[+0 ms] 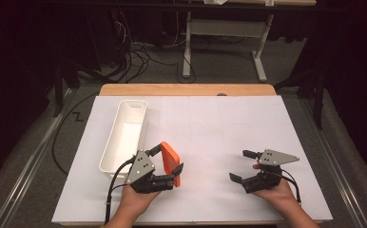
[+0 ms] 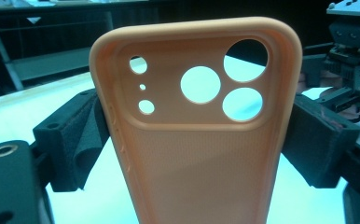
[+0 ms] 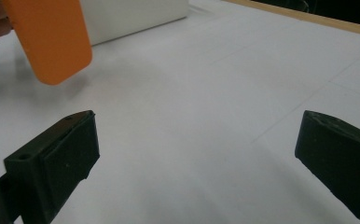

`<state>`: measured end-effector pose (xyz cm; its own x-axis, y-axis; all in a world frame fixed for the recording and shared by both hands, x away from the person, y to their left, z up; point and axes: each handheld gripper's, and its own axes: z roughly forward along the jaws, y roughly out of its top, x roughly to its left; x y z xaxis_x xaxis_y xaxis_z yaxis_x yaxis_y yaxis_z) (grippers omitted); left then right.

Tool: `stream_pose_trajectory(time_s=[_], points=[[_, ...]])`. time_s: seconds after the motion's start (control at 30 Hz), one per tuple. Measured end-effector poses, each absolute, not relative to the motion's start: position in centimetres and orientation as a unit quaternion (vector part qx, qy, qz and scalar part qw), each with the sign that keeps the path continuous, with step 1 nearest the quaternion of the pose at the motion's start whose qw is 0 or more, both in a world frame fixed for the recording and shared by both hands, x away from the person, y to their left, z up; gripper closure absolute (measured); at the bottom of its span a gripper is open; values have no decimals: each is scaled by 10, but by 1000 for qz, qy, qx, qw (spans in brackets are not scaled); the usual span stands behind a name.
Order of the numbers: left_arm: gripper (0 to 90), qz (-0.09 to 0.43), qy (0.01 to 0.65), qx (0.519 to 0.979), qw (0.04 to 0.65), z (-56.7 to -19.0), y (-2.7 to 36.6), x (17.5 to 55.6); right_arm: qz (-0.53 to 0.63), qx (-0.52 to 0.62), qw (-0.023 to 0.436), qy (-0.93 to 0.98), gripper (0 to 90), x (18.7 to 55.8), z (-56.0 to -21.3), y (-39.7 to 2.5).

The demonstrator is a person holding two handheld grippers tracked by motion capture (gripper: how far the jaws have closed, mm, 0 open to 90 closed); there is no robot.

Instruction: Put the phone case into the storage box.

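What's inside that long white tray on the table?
Nothing that I can see: the white tray shows bare white walls and floor. Its near end is hidden behind the left gripper, which holds an orange phone case.

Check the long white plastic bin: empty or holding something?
Empty, as far as visible: the long white plastic bin shows bare white inside in the high view; the orange phone case is outside it.

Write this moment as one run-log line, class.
left gripper: shut on orange silicone phone case | right gripper: open, holding nothing | white plastic bin: left of case
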<state>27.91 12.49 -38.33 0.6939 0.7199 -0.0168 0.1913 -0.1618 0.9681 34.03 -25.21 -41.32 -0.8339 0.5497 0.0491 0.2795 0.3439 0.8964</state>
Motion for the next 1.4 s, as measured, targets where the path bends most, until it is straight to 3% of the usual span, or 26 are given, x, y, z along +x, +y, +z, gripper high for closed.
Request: stream_pose_trajectory(time_s=[0.73, 1.4], points=[[155, 270, 332, 690, 584, -379, 133, 274, 494, 342, 206, 772, 0, 337, -417, -280], [156, 289, 326, 673, 597, -366, 141, 273, 513, 353, 221, 750, 0, 333, -416, -286]])
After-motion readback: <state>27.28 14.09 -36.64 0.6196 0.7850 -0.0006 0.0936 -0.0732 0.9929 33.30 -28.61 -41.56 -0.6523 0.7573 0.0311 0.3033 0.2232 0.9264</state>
